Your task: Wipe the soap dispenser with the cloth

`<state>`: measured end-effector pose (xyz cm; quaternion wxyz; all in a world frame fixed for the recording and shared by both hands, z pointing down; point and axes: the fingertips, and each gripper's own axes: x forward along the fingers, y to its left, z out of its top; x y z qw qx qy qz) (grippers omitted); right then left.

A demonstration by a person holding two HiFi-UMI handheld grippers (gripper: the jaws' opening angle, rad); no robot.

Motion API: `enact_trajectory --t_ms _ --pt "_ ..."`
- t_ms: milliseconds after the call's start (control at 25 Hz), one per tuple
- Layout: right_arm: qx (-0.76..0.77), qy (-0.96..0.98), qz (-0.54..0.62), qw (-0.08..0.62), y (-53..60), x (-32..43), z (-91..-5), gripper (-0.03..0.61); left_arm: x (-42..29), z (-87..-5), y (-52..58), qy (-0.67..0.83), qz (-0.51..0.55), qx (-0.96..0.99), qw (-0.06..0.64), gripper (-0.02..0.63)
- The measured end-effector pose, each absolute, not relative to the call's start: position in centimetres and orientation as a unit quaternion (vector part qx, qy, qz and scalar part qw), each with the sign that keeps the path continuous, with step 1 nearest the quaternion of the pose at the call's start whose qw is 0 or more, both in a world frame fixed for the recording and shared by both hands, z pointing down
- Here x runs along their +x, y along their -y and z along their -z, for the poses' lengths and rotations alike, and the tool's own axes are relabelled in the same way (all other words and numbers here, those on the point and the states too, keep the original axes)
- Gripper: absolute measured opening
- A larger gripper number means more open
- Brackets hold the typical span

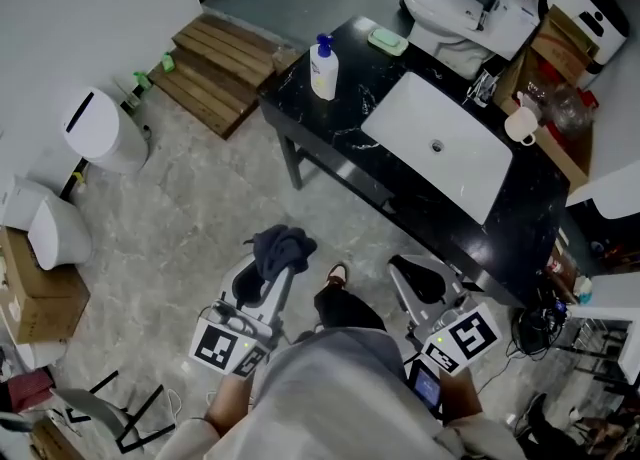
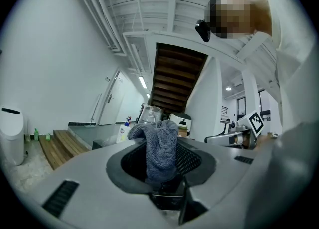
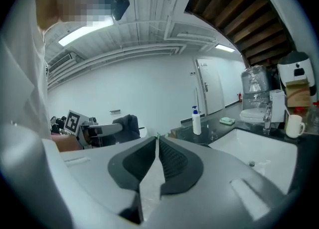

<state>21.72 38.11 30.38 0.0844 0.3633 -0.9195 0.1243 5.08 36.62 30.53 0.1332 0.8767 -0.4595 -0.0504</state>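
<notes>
Beyond the marble floor (image 1: 190, 218), black vanity counter (image 1: 330, 123) with white sink (image 1: 470, 173). Nearer, left gripper (image 1: 272, 283), jaws clamped on bunched dark grey cloth (image 1: 283, 246); right gripper (image 1: 415, 278) alongside, jaws pressed together, empty. On the counter's far left corner, well apart from both, upright white soap dispenser (image 1: 323, 68), blue pump.

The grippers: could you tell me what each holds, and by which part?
The left gripper pinches the cloth by one end; the right gripper is shut on nothing.
</notes>
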Motion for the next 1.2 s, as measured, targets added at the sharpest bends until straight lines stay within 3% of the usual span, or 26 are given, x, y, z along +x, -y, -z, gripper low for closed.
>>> enact_trajectory --t_ms 760,1200 --pt "0.31 0.946 -0.082 0.046 -25.9 21.7 -27.9 0.005 7.1 -27.6 -24.9 0.474 0.044 0.876 0.082 0.133" --pt "0.303 0.947 -0.088 0.057 -22.1 19.7 -29.2 0.003 6.7 -29.1 -19.6 0.469 0.035 0.877 0.097 0.133"
